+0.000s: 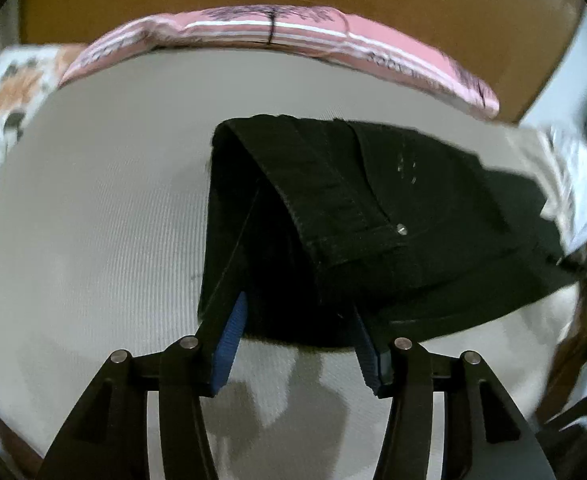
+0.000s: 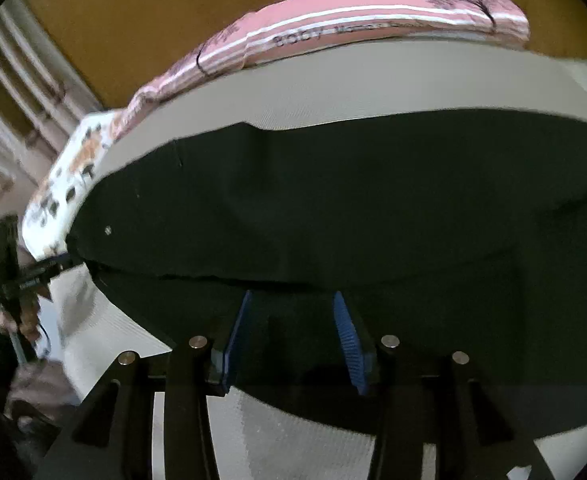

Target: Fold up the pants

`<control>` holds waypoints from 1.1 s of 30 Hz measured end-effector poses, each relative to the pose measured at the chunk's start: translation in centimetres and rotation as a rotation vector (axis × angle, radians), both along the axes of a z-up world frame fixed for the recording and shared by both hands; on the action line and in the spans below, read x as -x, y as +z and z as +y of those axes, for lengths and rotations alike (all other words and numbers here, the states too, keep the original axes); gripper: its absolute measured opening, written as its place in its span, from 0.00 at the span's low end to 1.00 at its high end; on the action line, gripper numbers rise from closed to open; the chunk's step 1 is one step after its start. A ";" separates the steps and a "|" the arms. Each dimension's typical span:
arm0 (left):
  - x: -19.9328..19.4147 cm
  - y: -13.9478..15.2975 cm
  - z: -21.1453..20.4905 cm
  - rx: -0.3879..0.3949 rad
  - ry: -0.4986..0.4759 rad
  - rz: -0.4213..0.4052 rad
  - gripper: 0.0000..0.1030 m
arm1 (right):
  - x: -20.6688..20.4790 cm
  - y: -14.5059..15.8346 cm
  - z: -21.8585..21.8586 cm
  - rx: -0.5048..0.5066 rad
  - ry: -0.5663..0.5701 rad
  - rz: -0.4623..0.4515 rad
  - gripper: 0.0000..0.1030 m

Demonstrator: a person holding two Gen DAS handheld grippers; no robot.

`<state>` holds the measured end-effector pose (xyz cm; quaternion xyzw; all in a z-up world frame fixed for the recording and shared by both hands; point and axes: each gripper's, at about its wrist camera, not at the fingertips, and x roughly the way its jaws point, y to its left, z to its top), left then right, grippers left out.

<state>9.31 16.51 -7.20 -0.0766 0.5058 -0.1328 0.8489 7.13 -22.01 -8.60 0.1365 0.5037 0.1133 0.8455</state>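
Observation:
Black pants (image 1: 373,208) lie on a pale grey bed sheet (image 1: 93,220). In the left wrist view the waistband with a metal rivet (image 1: 402,229) is folded over near my left gripper (image 1: 299,320). Its jaws stand apart and the cloth edge drapes over and between the blue-padded fingers (image 1: 229,344). In the right wrist view the pants (image 2: 353,208) spread wide across the frame. My right gripper (image 2: 293,320) has its jaws apart with the near pants edge lying between the blue pads (image 2: 347,340). The left gripper (image 2: 59,264) shows at the far left on the pants' corner.
A pink striped pillow (image 1: 277,28) and a white floral cloth (image 1: 9,92) lie at the bed's far side against an orange-brown wall (image 1: 133,0). A white garment (image 1: 561,184) lies at the right over the pants. A window grille (image 2: 21,92) is at the left.

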 end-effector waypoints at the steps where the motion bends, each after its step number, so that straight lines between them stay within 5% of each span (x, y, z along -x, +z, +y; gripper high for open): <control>1: 0.3 0.2 0.4 0.042 0.021 0.008 0.51 | 0.3 0.0 -0.3 -0.014 -0.020 0.001 0.40; 9: 1.7 -0.6 0.7 0.343 0.111 0.106 0.51 | 1.1 -0.9 -1.5 -0.116 -0.116 0.023 0.40; 18: -0.6 -3.2 0.0 0.486 0.287 0.178 0.51 | 1.1 -2.8 -4.1 -0.291 -0.247 0.074 0.40; 21: -0.9 -3.5 0.2 0.500 0.334 0.161 0.47 | 1.2 -3.6 -5.4 -0.333 -0.310 0.085 0.40; 25: -1.6 -3.1 0.2 0.447 0.359 0.130 0.24 | 0.5 -4.3 -7.2 -0.369 -0.381 0.080 0.40; 33: -3.4 -1.3 1.2 0.420 0.367 0.077 0.17 | -1.5 -4.8 -9.2 -0.430 -0.475 0.043 0.39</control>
